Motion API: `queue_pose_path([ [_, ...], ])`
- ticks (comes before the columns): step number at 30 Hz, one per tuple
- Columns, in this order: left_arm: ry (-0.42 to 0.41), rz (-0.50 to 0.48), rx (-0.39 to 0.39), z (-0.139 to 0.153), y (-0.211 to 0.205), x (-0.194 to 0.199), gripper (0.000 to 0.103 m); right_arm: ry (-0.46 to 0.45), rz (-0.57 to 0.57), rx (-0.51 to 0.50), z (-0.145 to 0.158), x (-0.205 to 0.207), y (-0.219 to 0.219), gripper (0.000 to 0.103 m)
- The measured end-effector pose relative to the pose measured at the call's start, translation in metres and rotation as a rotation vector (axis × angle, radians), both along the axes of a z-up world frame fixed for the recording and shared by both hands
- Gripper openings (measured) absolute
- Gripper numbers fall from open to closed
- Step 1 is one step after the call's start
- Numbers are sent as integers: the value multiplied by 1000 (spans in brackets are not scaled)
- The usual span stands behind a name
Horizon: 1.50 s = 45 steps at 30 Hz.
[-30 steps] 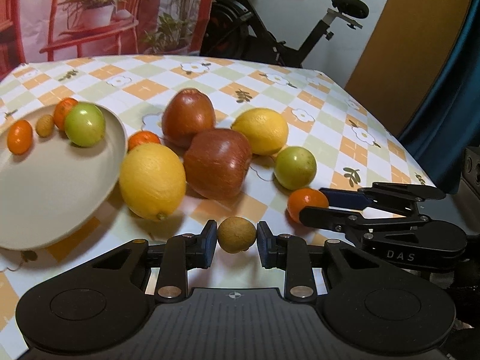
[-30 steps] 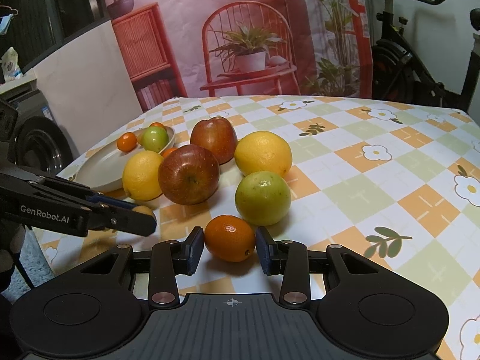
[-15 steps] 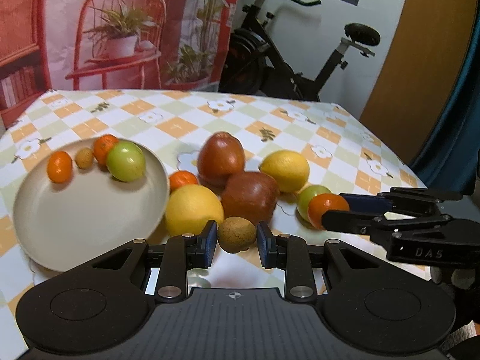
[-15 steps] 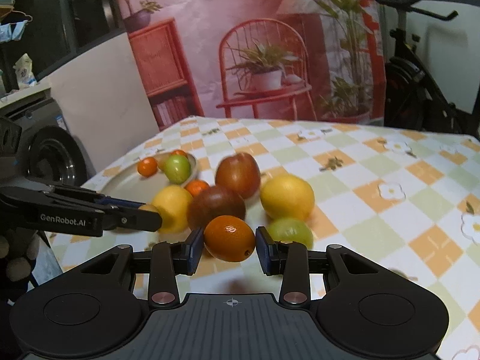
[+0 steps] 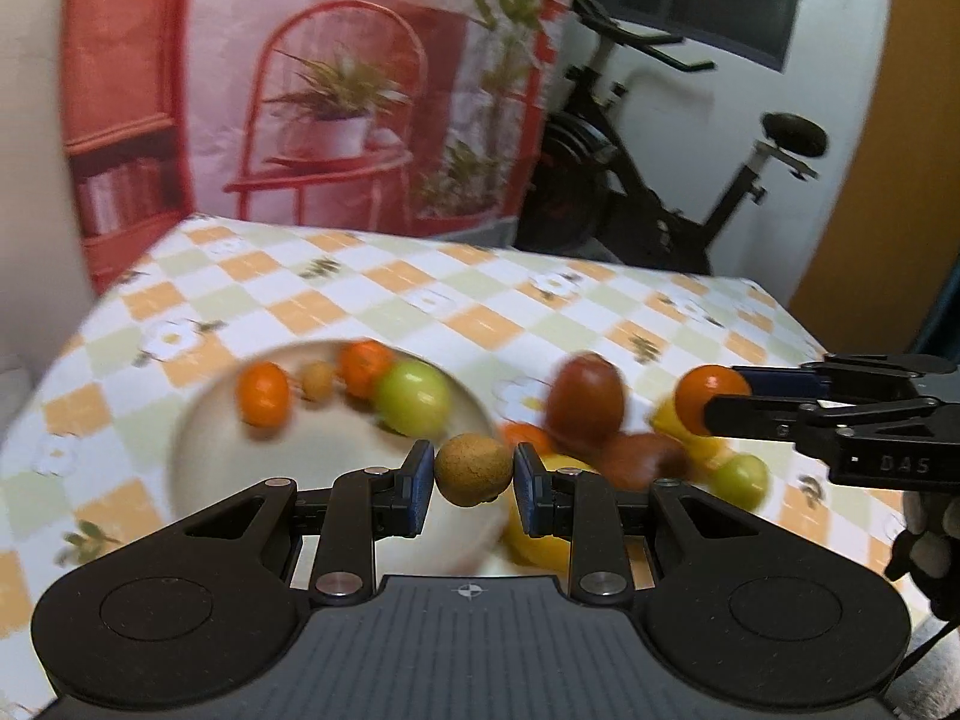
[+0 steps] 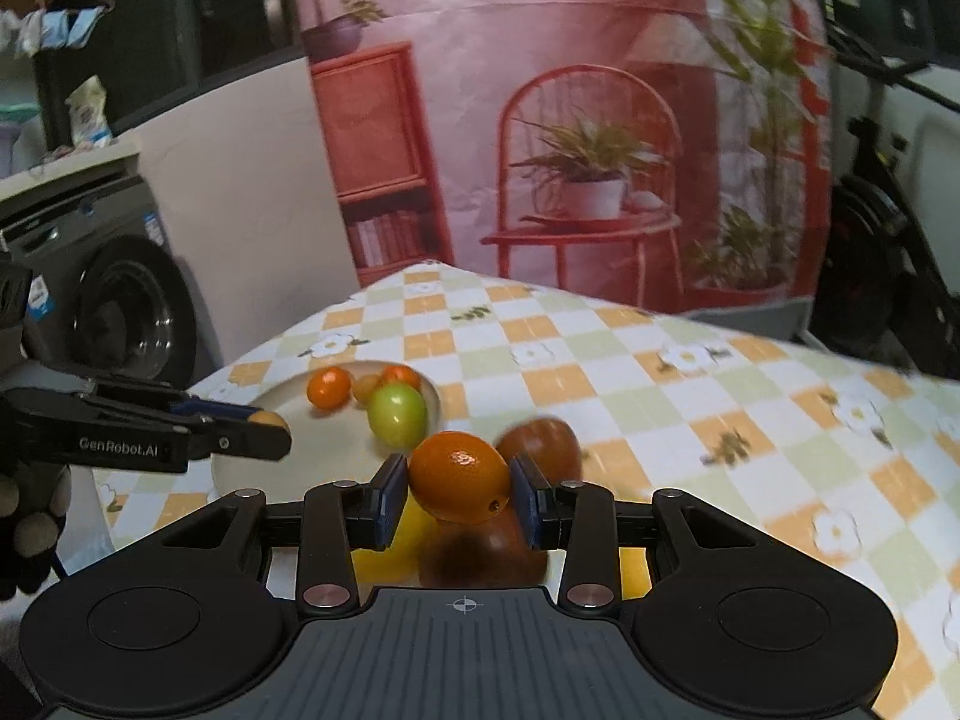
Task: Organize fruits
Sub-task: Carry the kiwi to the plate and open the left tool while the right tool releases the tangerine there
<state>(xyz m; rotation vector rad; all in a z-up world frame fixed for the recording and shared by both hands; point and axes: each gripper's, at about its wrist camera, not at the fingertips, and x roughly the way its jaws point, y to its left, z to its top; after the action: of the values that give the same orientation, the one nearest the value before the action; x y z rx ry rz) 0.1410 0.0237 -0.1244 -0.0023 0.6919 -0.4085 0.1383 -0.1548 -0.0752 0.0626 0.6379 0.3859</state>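
Note:
My left gripper (image 5: pixel 473 477) is shut on a small brown round fruit (image 5: pixel 474 468), held above the near rim of the cream plate (image 5: pixel 198 456). On the plate lie two small oranges, a tiny brown fruit and a green fruit (image 5: pixel 414 399). My right gripper (image 6: pixel 457 501) is shut on a small orange (image 6: pixel 459 483), lifted over the pile of red apples (image 6: pixel 543 441) and lemons. In the left wrist view the right gripper (image 5: pixel 729 399) shows at the right with the orange (image 5: pixel 699 390). The right wrist view has the left gripper (image 6: pixel 273 426) at its left, over the plate (image 6: pixel 240 462).
A checked flower-print cloth (image 6: pixel 660 396) covers the table. A red apple (image 5: pixel 585 399), a darker apple, lemons and a green fruit (image 5: pixel 741 480) lie right of the plate. An exercise bike (image 5: pixel 660 180) and a washing machine (image 6: pixel 120 300) stand beyond the table edges.
Both grippers have risen from the table with their fruits still gripped. The left one has swung leftwards over the plate's rim, and the pile now looks smaller and farther below.

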Motion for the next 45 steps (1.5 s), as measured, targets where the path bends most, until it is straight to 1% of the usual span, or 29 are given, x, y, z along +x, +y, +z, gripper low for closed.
queue_pose_path([
  [6,-20,65,32,7,32,18,30,-5,80,-51,7,35,34,34],
  [12,-8,99,63,2,50,35,30,12,153,-102,5,71,67,34],
  [17,18,108,79,-9,63,49,30,41,216,-153,-4,104,100,34],
  [23,60,107,68,-25,73,68,30,75,298,-226,-20,131,140,34],
  [26,75,105,61,-30,74,74,30,107,340,-259,-29,144,156,34],
  [32,100,85,63,-40,71,84,30,150,362,-318,-45,161,172,34],
  [37,115,90,59,-44,73,88,30,174,390,-358,-55,170,180,34],
  [45,129,98,40,-48,77,91,30,164,430,-390,-59,175,194,34],
])
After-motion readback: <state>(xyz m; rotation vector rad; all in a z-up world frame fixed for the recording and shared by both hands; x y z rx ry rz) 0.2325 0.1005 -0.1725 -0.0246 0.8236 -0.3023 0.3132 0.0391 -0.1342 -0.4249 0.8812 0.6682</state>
